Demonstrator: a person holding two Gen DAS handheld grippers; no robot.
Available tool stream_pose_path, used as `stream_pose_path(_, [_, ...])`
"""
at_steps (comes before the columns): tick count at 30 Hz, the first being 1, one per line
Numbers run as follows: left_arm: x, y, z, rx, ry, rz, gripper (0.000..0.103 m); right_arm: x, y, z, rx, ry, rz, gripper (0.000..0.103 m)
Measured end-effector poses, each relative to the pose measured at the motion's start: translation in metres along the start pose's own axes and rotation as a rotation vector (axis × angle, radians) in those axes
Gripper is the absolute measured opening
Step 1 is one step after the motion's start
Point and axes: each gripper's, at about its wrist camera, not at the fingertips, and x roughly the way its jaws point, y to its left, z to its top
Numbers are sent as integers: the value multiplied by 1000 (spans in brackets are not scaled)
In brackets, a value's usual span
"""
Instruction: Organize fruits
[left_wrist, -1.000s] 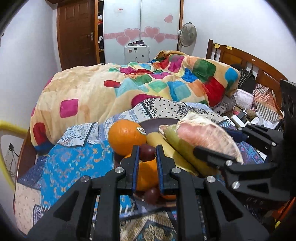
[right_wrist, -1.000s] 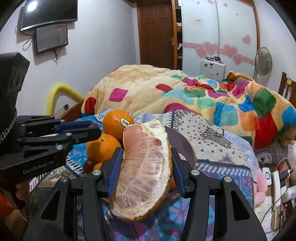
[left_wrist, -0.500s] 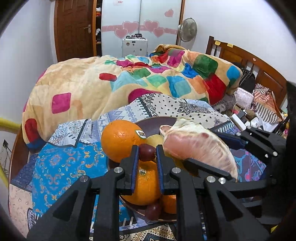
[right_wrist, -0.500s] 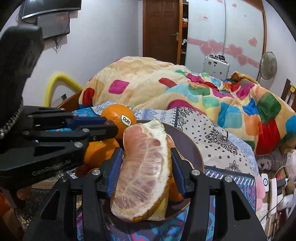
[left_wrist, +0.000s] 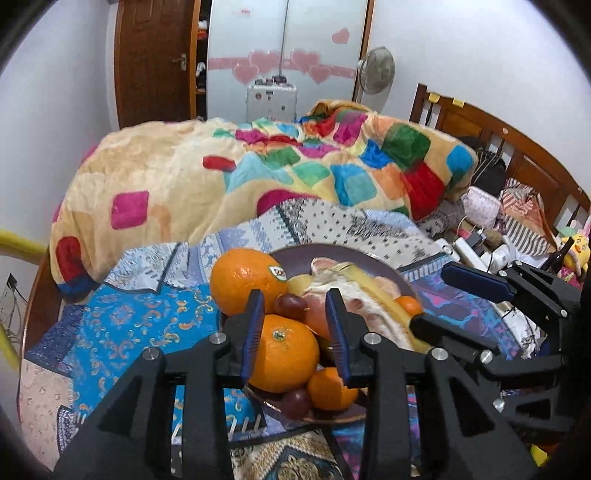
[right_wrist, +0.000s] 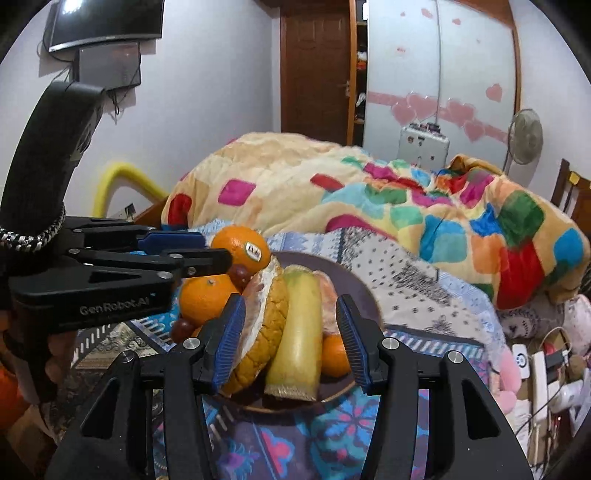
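The left gripper (right_wrist: 207, 254) body reads "GenRobot.AI"; the orange's sticker (right_wrist: 253, 252) is illegible.

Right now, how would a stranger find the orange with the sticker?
Look at the dark plate of fruit on the patterned bedcover, in front of the quilt. The orange lies at its far left edge. It alone has a small sticker.

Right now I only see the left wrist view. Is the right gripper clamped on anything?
Observer: No, the right gripper is open, with its pads on either side of the pomelo piece and a long yellow fruit on the plate.
Operator: Is that yellow fruit whole?
Observer: Its near end is cut flat.
Operator: Anything on the wall beyond the left gripper?
Observer: A dark screen, mounted high.
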Motion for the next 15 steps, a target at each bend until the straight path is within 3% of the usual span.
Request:
stream_pose_path(6, [-71, -19, -6, 26, -130, 35, 34, -51, 0, 8, 37, -100, -18, 48])
stream_pose_path(15, [-191, -54, -36, 41, -349, 60, 34, -160, 20, 8, 46, -297, -58, 48])
